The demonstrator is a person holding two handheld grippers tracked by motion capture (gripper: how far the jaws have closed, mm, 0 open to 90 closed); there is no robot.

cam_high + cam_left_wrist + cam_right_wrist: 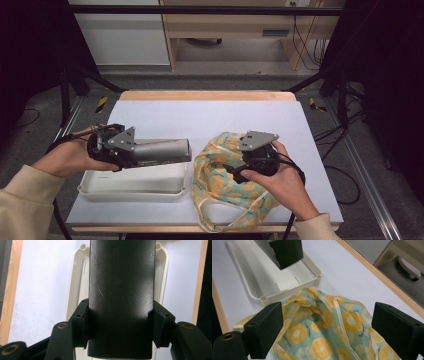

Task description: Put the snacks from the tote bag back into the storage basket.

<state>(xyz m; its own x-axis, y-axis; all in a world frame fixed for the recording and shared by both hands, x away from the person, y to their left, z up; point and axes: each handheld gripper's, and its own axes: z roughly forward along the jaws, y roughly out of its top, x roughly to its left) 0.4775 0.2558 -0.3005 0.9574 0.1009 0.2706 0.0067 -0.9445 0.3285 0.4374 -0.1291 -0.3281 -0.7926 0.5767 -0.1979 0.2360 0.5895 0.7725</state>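
High view shows the left gripper (131,156) at left of centre, clamped on a dark box (162,150) held level over the white tray (131,187). Right of centre, the right gripper (235,170), jaws apart, hovers at the fruit-print bag (220,192), perhaps touching the cloth.

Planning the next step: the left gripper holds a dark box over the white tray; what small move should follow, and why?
Probably lower the right gripper to pinch the orange-print fabric bag, since its jaws stand open above it while the left gripper clamps the dark rectangular box.
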